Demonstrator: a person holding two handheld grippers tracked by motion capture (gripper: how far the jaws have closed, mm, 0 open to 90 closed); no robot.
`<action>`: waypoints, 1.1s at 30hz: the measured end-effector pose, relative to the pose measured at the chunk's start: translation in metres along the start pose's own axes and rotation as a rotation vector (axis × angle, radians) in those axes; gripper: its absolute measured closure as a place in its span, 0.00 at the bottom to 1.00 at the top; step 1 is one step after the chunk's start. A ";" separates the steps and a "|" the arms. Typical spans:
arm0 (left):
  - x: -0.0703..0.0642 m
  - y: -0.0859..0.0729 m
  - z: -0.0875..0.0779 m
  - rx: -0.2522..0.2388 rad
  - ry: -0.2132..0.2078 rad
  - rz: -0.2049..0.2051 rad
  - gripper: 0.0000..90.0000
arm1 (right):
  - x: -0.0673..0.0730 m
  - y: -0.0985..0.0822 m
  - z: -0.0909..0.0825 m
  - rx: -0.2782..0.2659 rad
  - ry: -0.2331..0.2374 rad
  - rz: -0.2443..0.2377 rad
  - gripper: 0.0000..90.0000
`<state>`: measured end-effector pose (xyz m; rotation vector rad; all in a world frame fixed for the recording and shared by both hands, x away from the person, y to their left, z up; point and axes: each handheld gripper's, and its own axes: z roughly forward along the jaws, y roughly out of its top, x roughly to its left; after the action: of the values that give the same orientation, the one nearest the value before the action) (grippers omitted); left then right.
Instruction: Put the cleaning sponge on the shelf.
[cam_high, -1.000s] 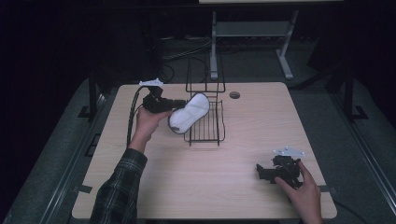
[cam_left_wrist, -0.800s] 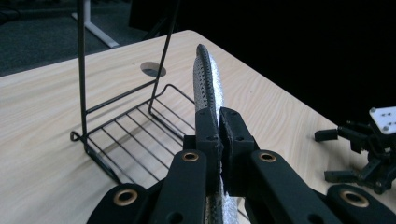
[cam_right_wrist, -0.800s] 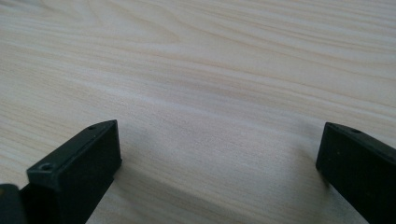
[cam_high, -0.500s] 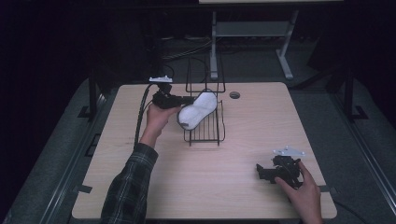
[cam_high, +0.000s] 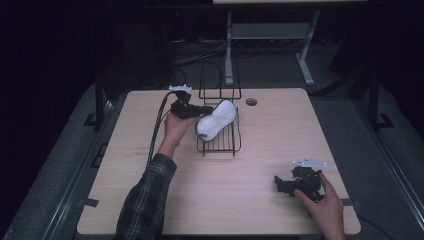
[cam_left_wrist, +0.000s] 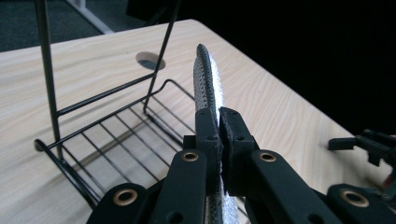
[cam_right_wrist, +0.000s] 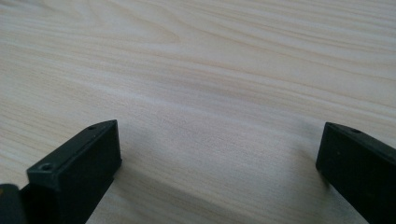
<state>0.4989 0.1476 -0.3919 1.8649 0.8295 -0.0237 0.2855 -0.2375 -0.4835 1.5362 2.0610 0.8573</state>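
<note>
While the left gripper (cam_high: 192, 111) holds the insole (cam_high: 216, 120) over the rack (cam_high: 220, 145), its jaws are clamped on the insole's thin edge, as the left gripper view shows: the two black jaws pinch the insole (cam_left_wrist: 205, 84) near its rim, and the piece stands on edge, pointing away along the jaws. From the high view the white insole lies slanted across the rack's near-left corner, partly above the wire floor and partly over its left rim.

To set it down well, I would bring the far end inside the rack's wires first, then lower the held end until the insole rests flat on the floor of the rack (cam_left_wrist: 116, 135), and only then part the jaws. Opening them too soon would likely let it tip over the rim onto the table (cam_high: 150, 200). The upright back frame is close by, so the approach should stay clear of it.

The right gripper (cam_high: 296, 184) rests on the table near the right corner, its jaws wide apart over bare wood (cam_right_wrist: 210, 93), holding nothing.
</note>
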 end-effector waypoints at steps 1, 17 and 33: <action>0.001 -0.001 0.001 0.000 0.009 -0.003 0.96 | 0.000 0.000 0.000 0.000 0.000 0.000 0.00; 0.006 -0.003 0.008 0.041 0.109 0.041 0.95 | 0.000 0.000 0.000 0.000 0.000 0.000 0.00; 0.015 -0.009 0.016 0.077 0.172 0.048 0.94 | 0.000 0.000 0.000 0.000 0.000 -0.001 0.00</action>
<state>0.5106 0.1447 -0.4120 1.9790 0.9118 0.1385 0.2855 -0.2376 -0.4835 1.5351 2.0615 0.8573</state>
